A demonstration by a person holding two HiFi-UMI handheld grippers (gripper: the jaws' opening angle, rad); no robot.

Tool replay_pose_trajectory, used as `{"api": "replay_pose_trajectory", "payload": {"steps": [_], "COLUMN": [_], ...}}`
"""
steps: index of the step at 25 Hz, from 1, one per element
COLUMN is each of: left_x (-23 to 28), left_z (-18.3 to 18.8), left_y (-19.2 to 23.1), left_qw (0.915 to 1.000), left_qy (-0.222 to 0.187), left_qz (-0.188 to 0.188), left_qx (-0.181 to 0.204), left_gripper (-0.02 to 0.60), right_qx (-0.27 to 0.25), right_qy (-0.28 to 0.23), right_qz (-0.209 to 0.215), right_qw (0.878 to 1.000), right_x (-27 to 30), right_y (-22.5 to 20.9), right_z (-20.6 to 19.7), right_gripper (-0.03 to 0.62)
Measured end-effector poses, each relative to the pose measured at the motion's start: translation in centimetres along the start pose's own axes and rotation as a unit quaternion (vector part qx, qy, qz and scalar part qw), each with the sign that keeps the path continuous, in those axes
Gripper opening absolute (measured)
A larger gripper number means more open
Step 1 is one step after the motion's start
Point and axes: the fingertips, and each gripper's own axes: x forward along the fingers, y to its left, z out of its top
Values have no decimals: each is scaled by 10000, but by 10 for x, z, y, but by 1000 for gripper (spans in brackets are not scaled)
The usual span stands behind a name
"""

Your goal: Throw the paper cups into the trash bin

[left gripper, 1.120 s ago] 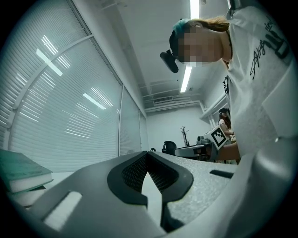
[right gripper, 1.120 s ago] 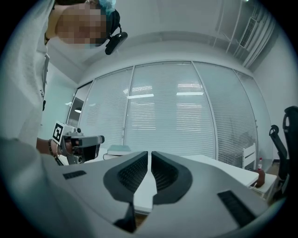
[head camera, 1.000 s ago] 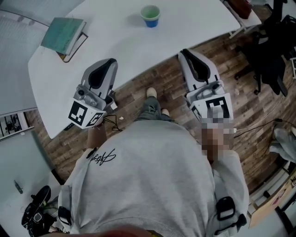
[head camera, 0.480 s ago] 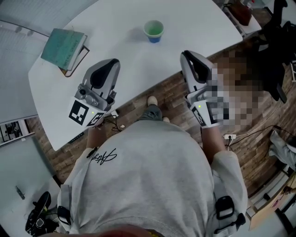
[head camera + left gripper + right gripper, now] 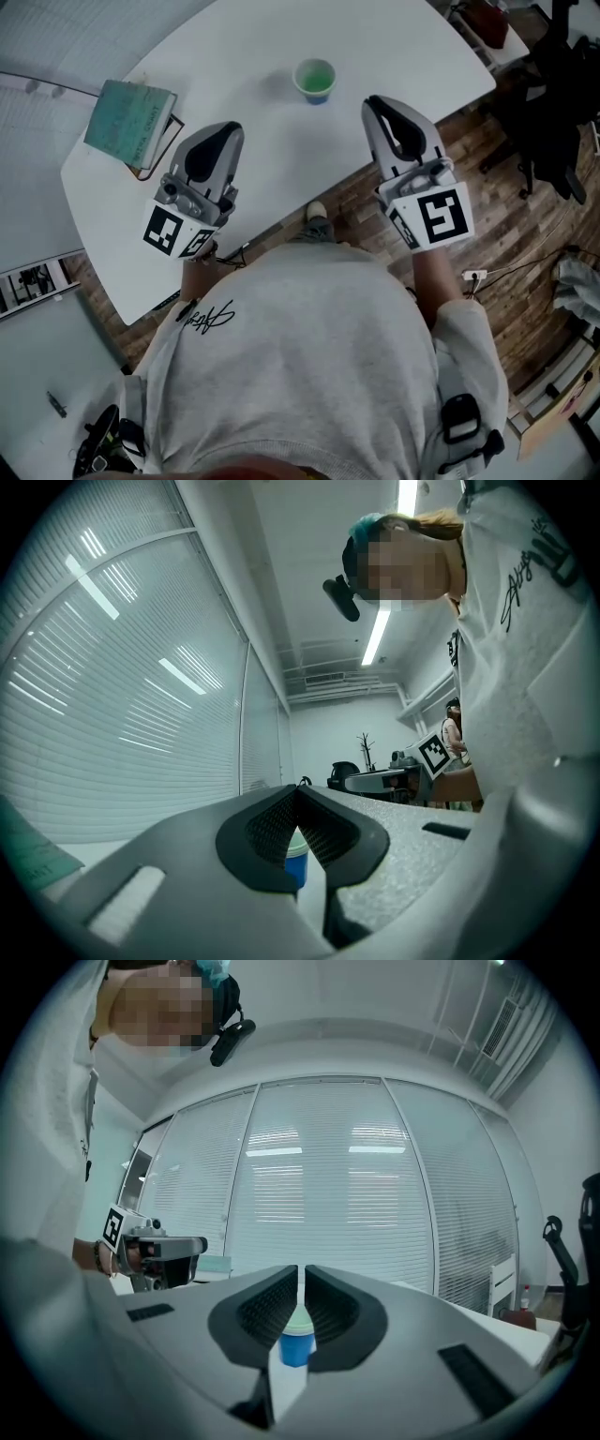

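Blue paper cup (image 5: 314, 80) stands on white worktop (image 5: 244, 47) ahead of two closed, empty grippers

The paper cup, green inside, sits upright between the tips of the left gripper (image 5: 221, 133) and the right gripper (image 5: 375, 105), nearer the right one and touching neither. Each gripper's jaws are pressed together with nothing held; the cup shows beyond them in both gripper views. A teal book (image 5: 131, 114) lies near the worktop's left edge, well apart from the cup.

Jaws meet on left gripper (image 5: 223, 127) and right gripper (image 5: 376, 102).
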Motion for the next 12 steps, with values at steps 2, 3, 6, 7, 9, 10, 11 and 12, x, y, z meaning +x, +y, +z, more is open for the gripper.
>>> {"api": "replay_pose_trajectory", "payload": {"steps": [2, 3, 6, 7, 9, 10, 11, 12], "left_x": [3, 4, 7, 7, 9, 10, 11, 12], "left_z": [-2, -2, -7, -10, -16, -18, -20, -21], "left_y": [6, 9, 16, 17, 19, 20, 21, 22], "left_qw": [10000, 10000, 9999, 9999, 9997, 9997, 9996, 9996], "left_qy": [1, -1, 9, 23, 60, 74, 86, 99], "left_qz": [-36, -56, -109, -132, -181, -194, -190, -173], "left_qx": [-12, -16, -64, -95, -142, -158, -175, -191], "left_gripper": [3, 3, 3, 3, 3, 3, 3, 3], "right_qx": [10, 11, 17, 19, 13, 19, 41, 81], "right_qy": [-5, -7, 33, 59, 105, 131, 162, 194], "right_qz": [-25, -40, -90, -108, -134, -136, -125, -100], "right_qw": [10000, 10000, 10000, 9999, 9999, 9998, 9998, 9997], "right_x": [5, 7, 12, 13, 15, 16, 17, 17], "right_y": [-1, -2, -3, -3, -5, -6, -7, -8], "right_z": [0, 0, -2, -4, -8, -11, -13, -16], "right_gripper": [12, 12, 13, 14, 14, 14, 14, 14]}}
